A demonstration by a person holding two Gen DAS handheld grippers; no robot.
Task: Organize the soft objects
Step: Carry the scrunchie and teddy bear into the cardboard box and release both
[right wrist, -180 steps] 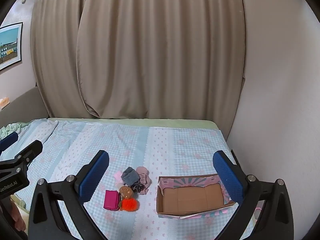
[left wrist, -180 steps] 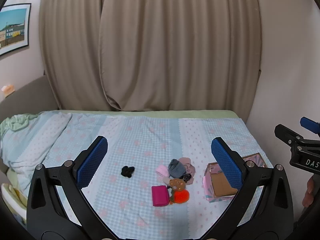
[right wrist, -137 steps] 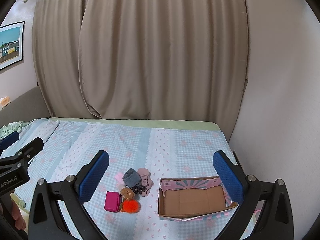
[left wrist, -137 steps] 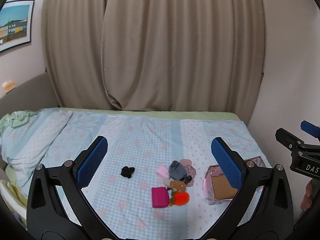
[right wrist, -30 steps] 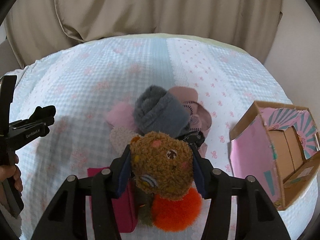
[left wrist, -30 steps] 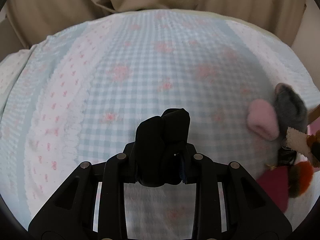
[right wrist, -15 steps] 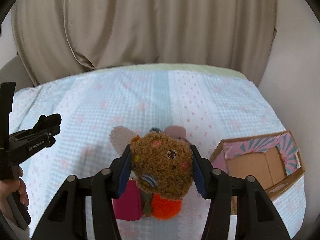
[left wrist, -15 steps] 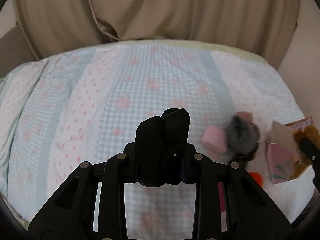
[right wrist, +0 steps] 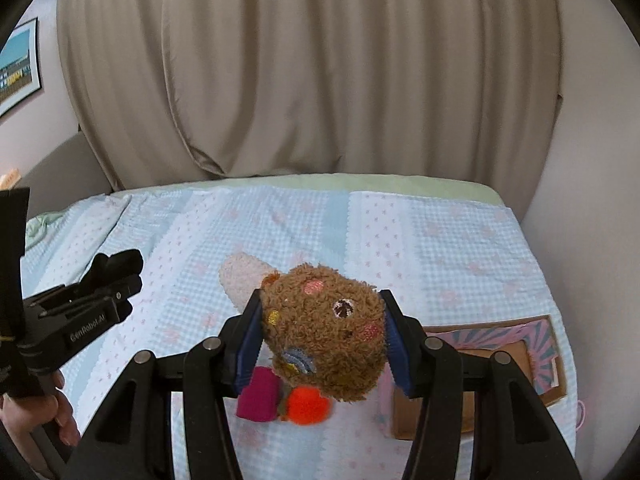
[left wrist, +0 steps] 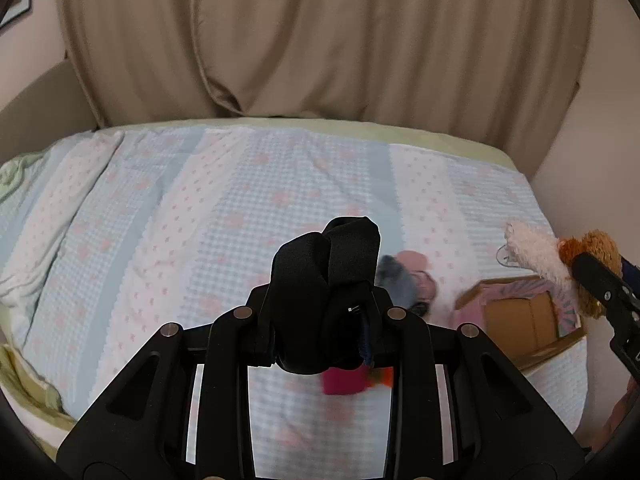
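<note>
Above the blue-and-pink checked bed [right wrist: 420,236], the left tool [left wrist: 324,308] clamps a rolled black sock [left wrist: 320,272] and the right tool [right wrist: 322,340] a brown plush toy [right wrist: 324,328], both mid-carry; next, seemingly, lowering them into the open pink cardboard box [left wrist: 520,320].

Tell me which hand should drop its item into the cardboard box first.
Right. The right gripper, clamped on the brown plush toy, hangs beside the cardboard box; the left gripper, holding the black sock, is further away.

claws: 2 [left wrist: 326,312] [right wrist: 322,344] | plush toys: 1 [right wrist: 324,328] | boxes: 1 [left wrist: 520,316] | black bundles: 1 [left wrist: 324,276]
</note>
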